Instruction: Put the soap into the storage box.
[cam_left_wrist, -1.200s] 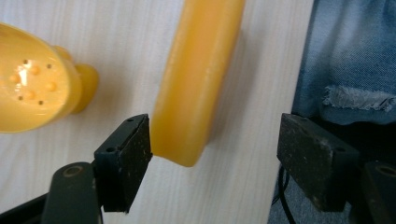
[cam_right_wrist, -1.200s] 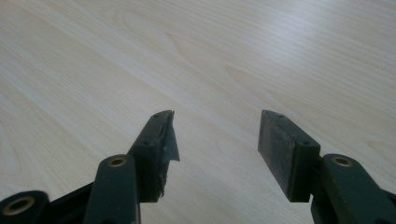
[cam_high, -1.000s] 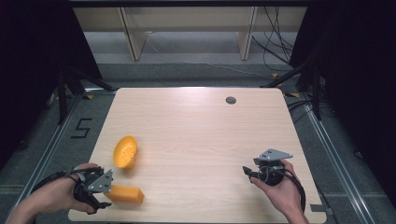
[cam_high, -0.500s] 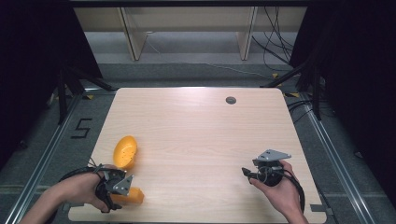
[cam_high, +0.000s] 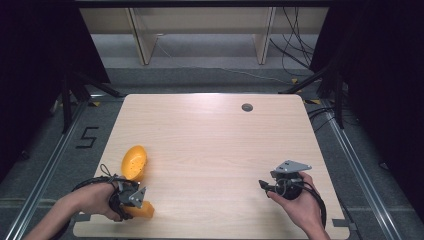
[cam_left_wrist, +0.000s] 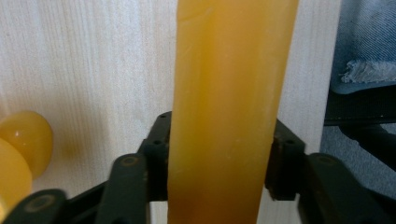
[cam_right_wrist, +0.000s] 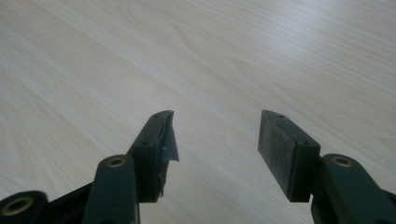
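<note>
Two jaws of the left gripper (cam_left_wrist: 217, 172) flank the long orange block (cam_left_wrist: 229, 107) at the high view's lower left, beside the orange bowl (cam_high: 134, 162). Close squarely on its flat sides before lifting. The right gripper (cam_right_wrist: 215, 149) gapes wide, holding nothing, lower right.

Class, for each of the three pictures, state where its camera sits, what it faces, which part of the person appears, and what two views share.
High view: above the table, looking down; both hands, left gripper, right gripper.
Left gripper view: on the left gripper, jaws against an orange block.
Right gripper view: on the right gripper, open jaws over bare wood.
Shared: orange block, high and left gripper views.
</note>
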